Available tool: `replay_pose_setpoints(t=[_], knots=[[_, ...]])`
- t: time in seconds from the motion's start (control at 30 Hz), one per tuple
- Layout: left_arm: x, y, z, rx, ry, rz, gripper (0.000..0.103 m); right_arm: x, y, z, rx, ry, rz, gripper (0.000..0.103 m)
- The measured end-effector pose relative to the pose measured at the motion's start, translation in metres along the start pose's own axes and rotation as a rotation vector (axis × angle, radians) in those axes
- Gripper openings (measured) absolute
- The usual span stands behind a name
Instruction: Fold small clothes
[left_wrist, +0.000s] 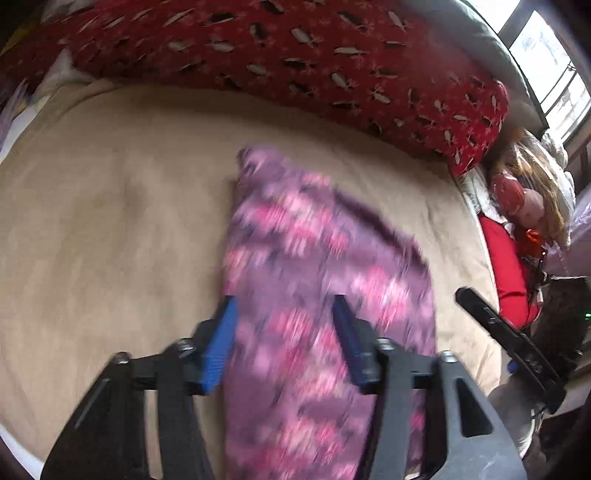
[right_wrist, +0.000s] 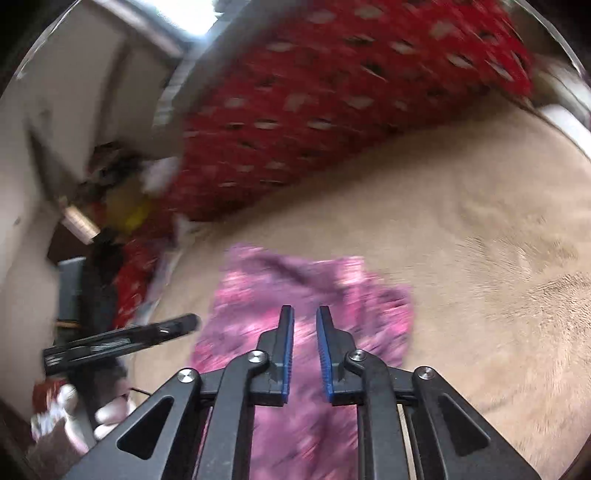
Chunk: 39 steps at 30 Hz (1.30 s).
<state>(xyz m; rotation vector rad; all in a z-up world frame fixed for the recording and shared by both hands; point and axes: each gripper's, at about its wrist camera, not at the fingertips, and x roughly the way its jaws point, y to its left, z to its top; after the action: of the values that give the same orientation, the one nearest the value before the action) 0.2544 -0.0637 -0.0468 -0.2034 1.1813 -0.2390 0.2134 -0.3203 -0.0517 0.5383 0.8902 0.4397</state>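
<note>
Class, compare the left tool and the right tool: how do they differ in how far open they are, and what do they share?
The left tool stands wide open, its blue pads far apart; the right tool is open by a narrow gap only. The purple garment shows broadly between the left pads, but only as a thin strip between the right ones. Both are empty above the garment on the beige blanket.

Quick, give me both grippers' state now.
Left gripper: open, holding nothing, above the purple garment.
Right gripper: open with a narrow gap, holding nothing.
</note>
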Motion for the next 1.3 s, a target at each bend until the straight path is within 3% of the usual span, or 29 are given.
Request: replay_pose_setpoints(t=[0.07, 0.13, 0.17, 0.33, 0.43, 0.5, 0.53, 0.6, 0.77, 1.0, 1.3], knots=[[0.018, 0.005, -0.019, -0.018, 0.068, 0.024, 0.06, 0.005, 0.012, -0.016, -0.085, 0.033, -0.034, 0.037], [0.038, 0.012, -0.034, -0.051, 0.166, 0.032, 0.062, 0.032, 0.01, -0.034, -0.13, 0.157, -0.137, 0.034], [0.034, 0.015, -0.038, -0.074, 0.148, 0.019, 0.062, 0.044, 0.007, -0.041, -0.148, 0.217, -0.183, 0.034], [0.003, 0.01, -0.055, -0.037, 0.116, 0.06, 0.064, 0.012, 0.019, -0.044, -0.15, 0.162, -0.196, 0.04], [0.01, 0.01, -0.074, -0.032, 0.131, 0.098, 0.081, 0.003, 0.022, -0.063, -0.173, 0.189, -0.172, 0.043], [0.018, 0.016, -0.083, -0.059, 0.139, 0.098, 0.09, 0.009, 0.011, -0.082, -0.167, 0.256, -0.209, 0.057], [0.018, 0.017, -0.085, -0.06, 0.131, 0.099, 0.091, 0.012, 0.007, -0.092, -0.163, 0.266, -0.228, 0.059], [0.017, 0.015, -0.087, -0.035, 0.136, 0.108, 0.091, 0.008, 0.004, -0.1, -0.139, 0.209, -0.217, 0.061], [0.019, 0.011, -0.093, 0.003, 0.141, 0.13, 0.095, 0.013, 0.002, -0.101, -0.112, 0.175, -0.205, 0.063], [0.019, 0.014, -0.1, 0.023, 0.129, 0.096, 0.1, -0.005, -0.012, -0.114, -0.043, 0.102, -0.143, 0.071], [0.021, 0.018, -0.098, 0.027, 0.122, 0.075, 0.103, -0.017, -0.017, -0.122, 0.005, 0.059, -0.145, 0.074]])
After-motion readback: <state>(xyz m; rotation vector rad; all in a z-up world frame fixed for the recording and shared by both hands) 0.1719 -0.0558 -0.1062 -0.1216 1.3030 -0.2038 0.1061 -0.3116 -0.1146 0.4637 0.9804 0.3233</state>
